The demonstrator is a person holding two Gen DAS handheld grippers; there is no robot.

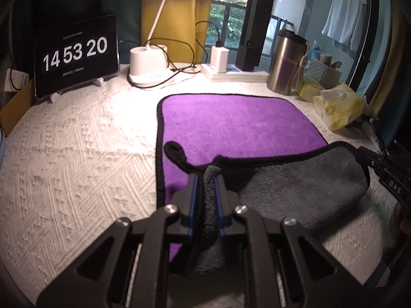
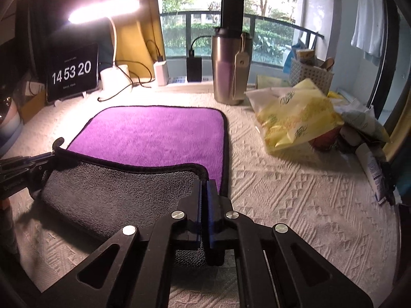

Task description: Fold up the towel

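Towel (image 1: 239,125), purple w/ grey underside, is spread on the white textured tablecloth (image 1: 77,154), its near edge lifted and turned back, near-left corner pinched by left gripper (image 1: 205,177) and near-right corner clamped by right gripper (image 2: 204,183), both held low, pointing fwd.

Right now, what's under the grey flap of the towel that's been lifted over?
Beyond the grey flap the purple side of the towel lies flat on the white bedspread. Directly beneath the flap is covered, so nothing there can be seen.
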